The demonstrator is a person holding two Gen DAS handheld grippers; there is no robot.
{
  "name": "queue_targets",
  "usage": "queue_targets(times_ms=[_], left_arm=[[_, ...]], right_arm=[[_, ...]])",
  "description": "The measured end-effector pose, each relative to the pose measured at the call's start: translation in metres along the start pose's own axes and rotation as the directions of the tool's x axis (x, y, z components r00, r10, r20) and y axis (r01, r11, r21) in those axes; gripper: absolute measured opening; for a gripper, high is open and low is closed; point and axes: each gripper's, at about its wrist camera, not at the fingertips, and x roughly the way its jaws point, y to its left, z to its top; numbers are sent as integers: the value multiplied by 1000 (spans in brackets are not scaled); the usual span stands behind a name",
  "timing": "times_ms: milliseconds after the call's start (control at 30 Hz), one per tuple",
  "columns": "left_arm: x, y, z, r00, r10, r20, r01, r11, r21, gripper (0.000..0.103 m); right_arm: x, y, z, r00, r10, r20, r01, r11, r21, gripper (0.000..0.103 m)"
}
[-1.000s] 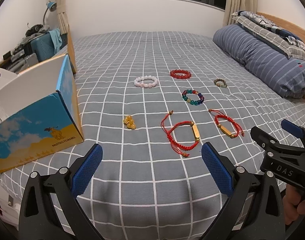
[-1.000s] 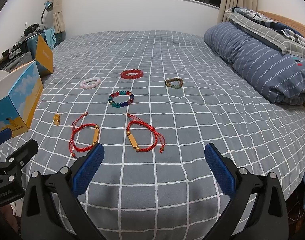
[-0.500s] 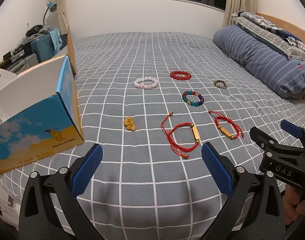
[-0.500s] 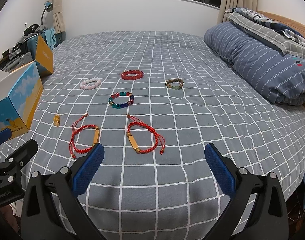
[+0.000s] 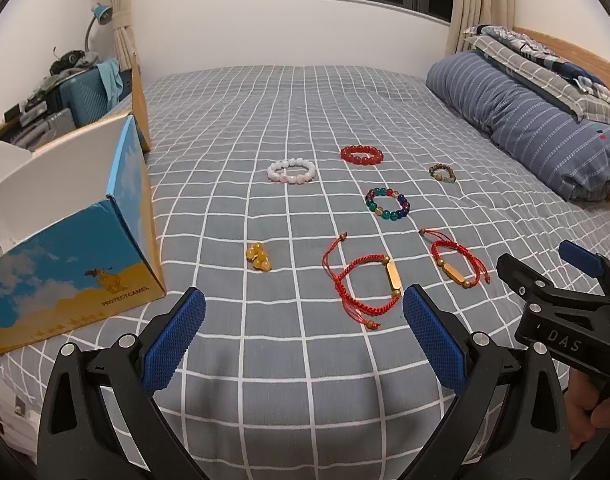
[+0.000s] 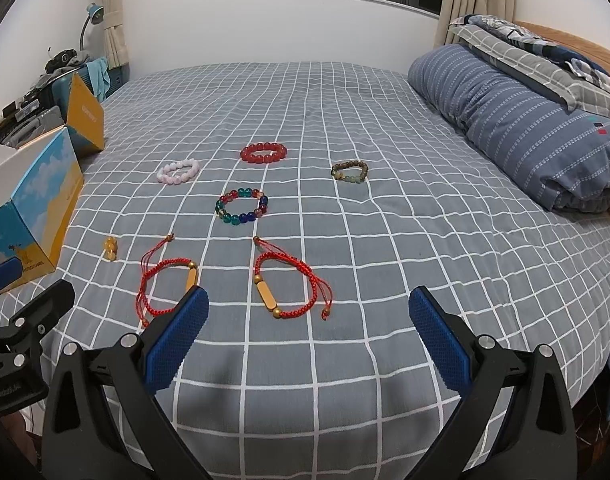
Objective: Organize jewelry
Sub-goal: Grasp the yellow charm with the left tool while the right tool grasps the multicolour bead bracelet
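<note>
On the checked bed [image 5: 289,360] lie seven jewelry pieces, apart from each other; the open box [image 5: 77,240] stands at the left. Both the left tongs [image 5: 303,344] and the right tongs [image 6: 307,340] are spread wide and hold nothing. The red cord bracelets [image 6: 293,284] have loose thin ends, which I think may slip out or drag a neighbour piece.

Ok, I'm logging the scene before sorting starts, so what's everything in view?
Cord bracelets: 2, red with gold bars, nearest.
Bead bracelets: 4, pink, red, multicolour, brown-green, farther back.
Amber beads: 1 cluster, near the box.
Box: 1, blue and yellow, open, left.
Bed cover: grey with a white grid.
Duvet: blue striped, rolled, right.
Left tool, right tool: 2, black with blue pads, open, empty.
</note>
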Motion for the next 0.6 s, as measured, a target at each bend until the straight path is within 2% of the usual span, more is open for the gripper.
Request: queue_targets(times_ms=[267, 600], left_arm=[[18, 8, 11, 1000, 11, -18, -11, 1000, -20, 97], [63, 29, 45, 997, 40, -72, -44, 998, -55, 97]], right_arm=[[12, 6, 14, 1000, -3, -13, 3, 1000, -10, 96], [58, 16, 63, 997, 10, -73, -12, 999, -33, 96]])
